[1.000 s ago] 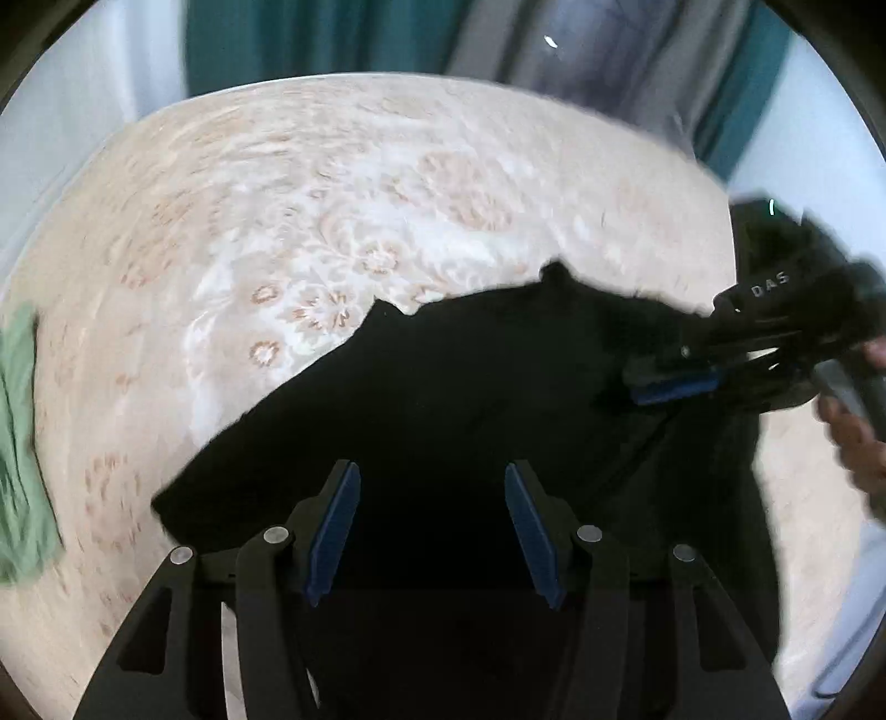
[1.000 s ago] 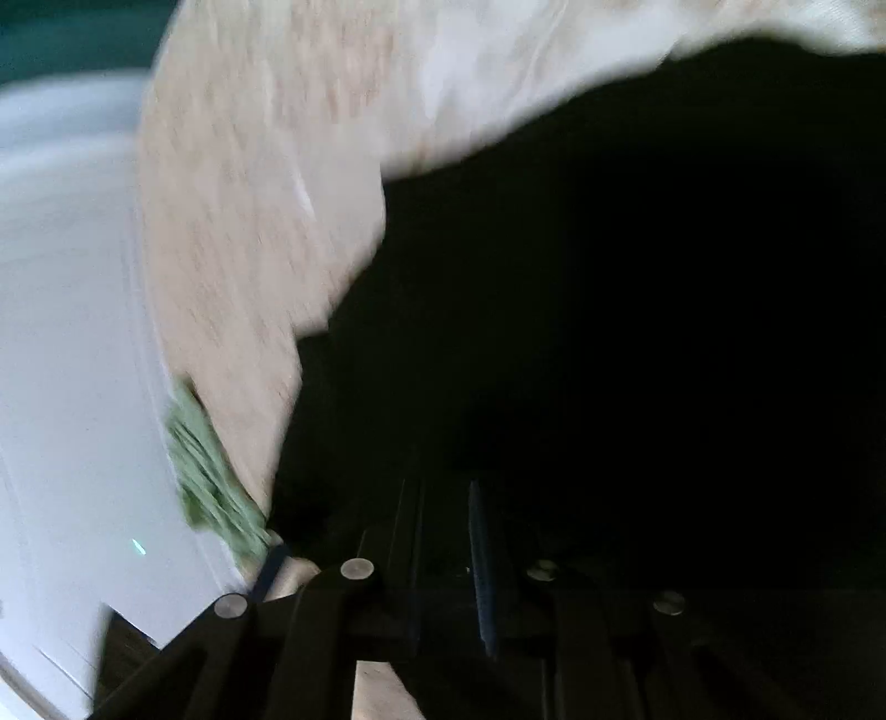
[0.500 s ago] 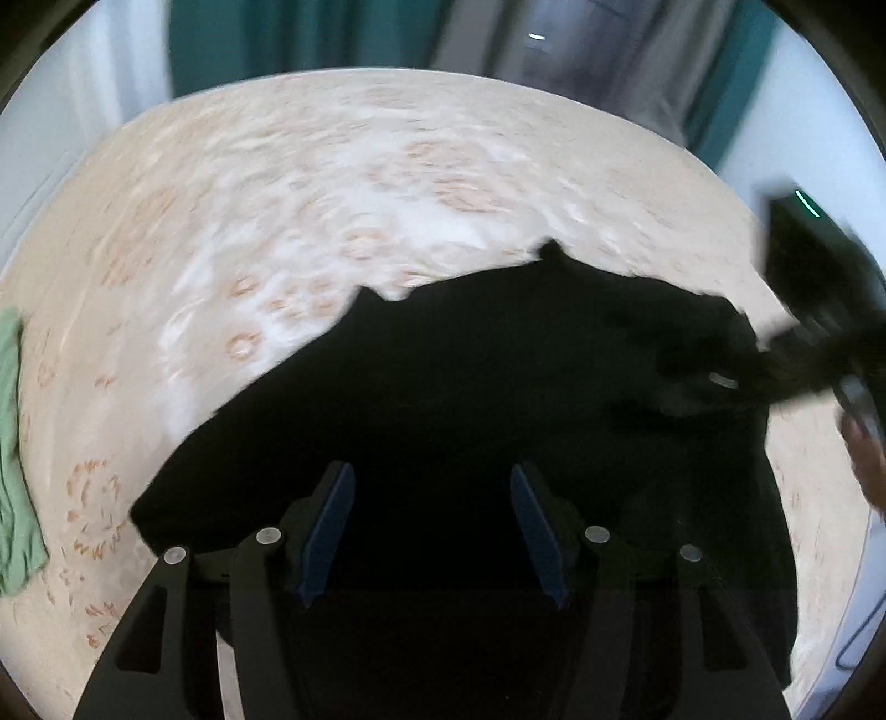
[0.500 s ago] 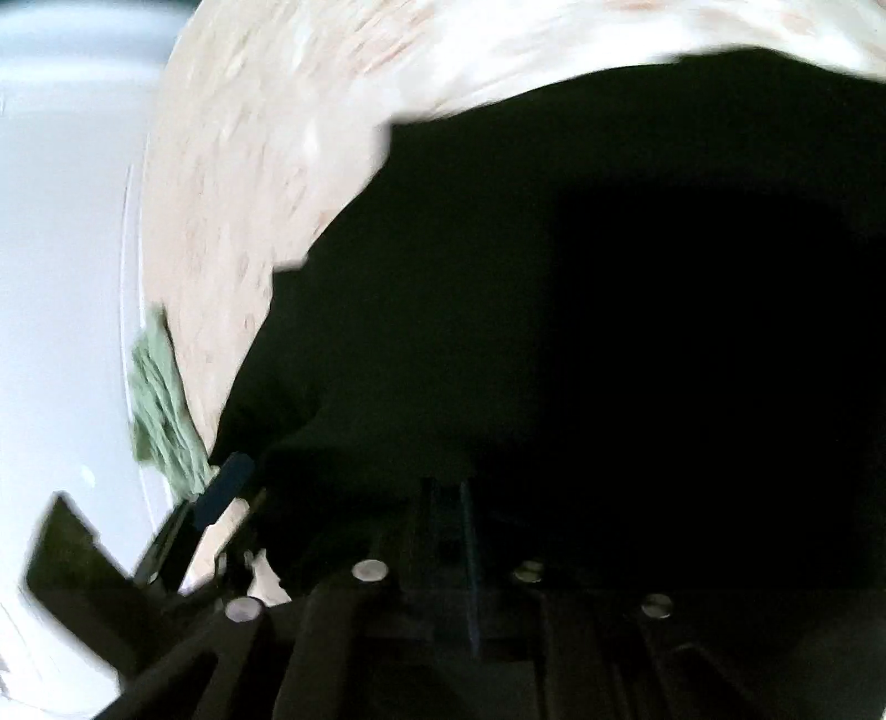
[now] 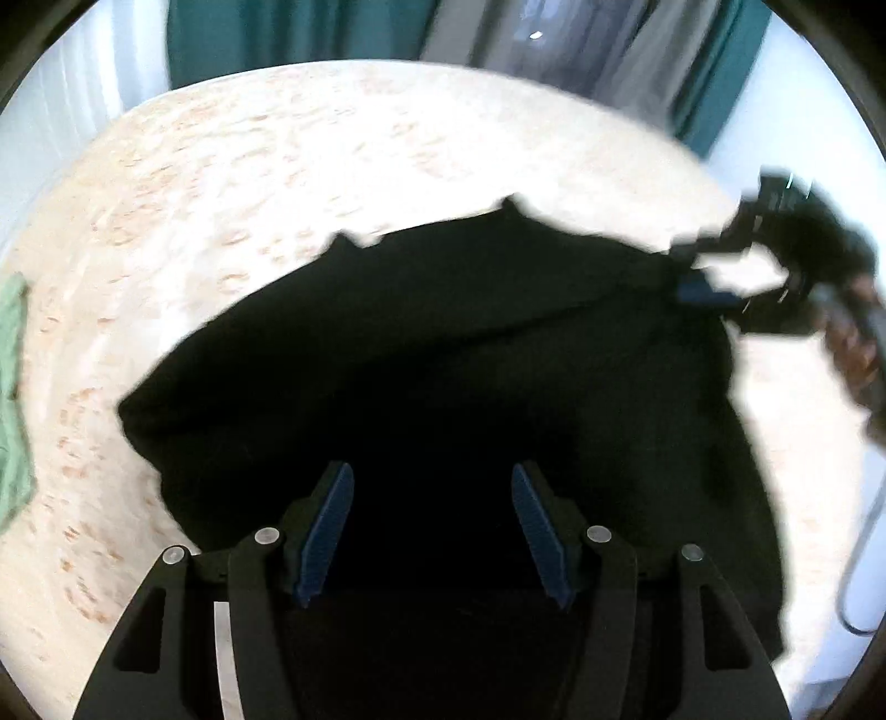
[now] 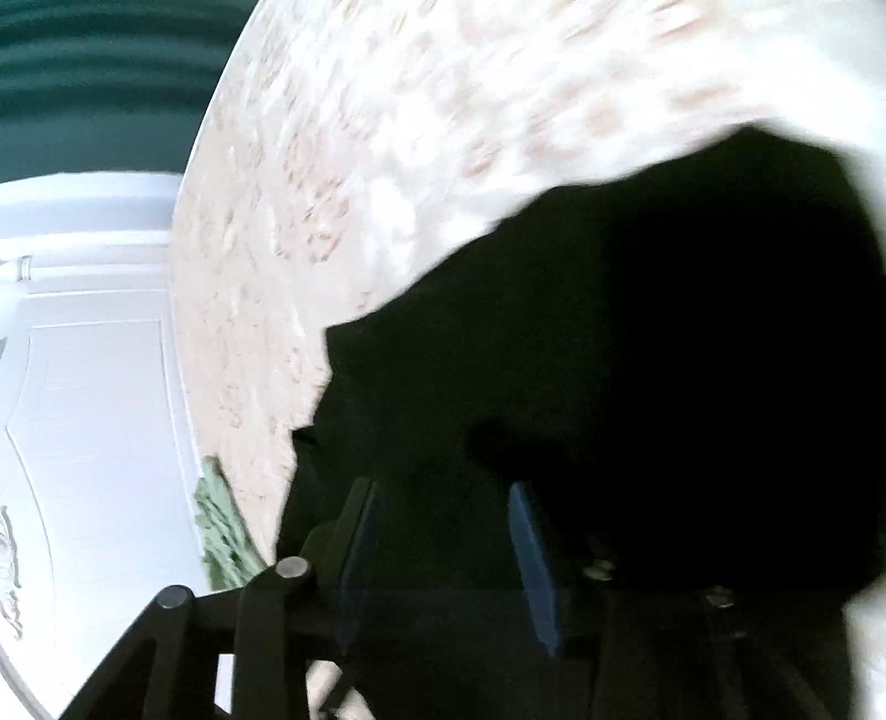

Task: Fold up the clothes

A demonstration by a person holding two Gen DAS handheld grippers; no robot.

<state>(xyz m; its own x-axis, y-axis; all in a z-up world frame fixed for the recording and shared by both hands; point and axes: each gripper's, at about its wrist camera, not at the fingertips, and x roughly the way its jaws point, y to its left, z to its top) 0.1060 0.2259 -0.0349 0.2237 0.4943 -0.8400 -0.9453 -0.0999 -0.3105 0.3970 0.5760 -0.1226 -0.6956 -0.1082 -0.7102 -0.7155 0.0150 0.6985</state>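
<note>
A black garment [image 5: 443, 360] lies spread on a beige patterned surface [image 5: 277, 183]. My left gripper [image 5: 432, 526] hovers over its near part. Its blue pads [image 5: 326, 526] stand well apart, with only the flat cloth beneath them. My right gripper [image 5: 714, 271] is at the garment's far right edge, held by a hand [image 5: 853, 354]. In the right wrist view the right gripper [image 6: 443, 531] is opening over the black garment [image 6: 637, 360]. Light shows between its fingers, and nothing looks pinched between them. Both views are blurred.
A crumpled green cloth [image 5: 12, 399] lies at the surface's left edge, and the green cloth [image 6: 221, 526] also shows beside the right gripper's fingers. Teal curtains [image 5: 288, 39] hang behind. A white panelled door or wall [image 6: 94, 415] borders the surface.
The right gripper's jaws were shut on dark cloth and now stand apart. It swept outward to the garment's right edge, stretching that side. The left gripper drew back a little, still open.
</note>
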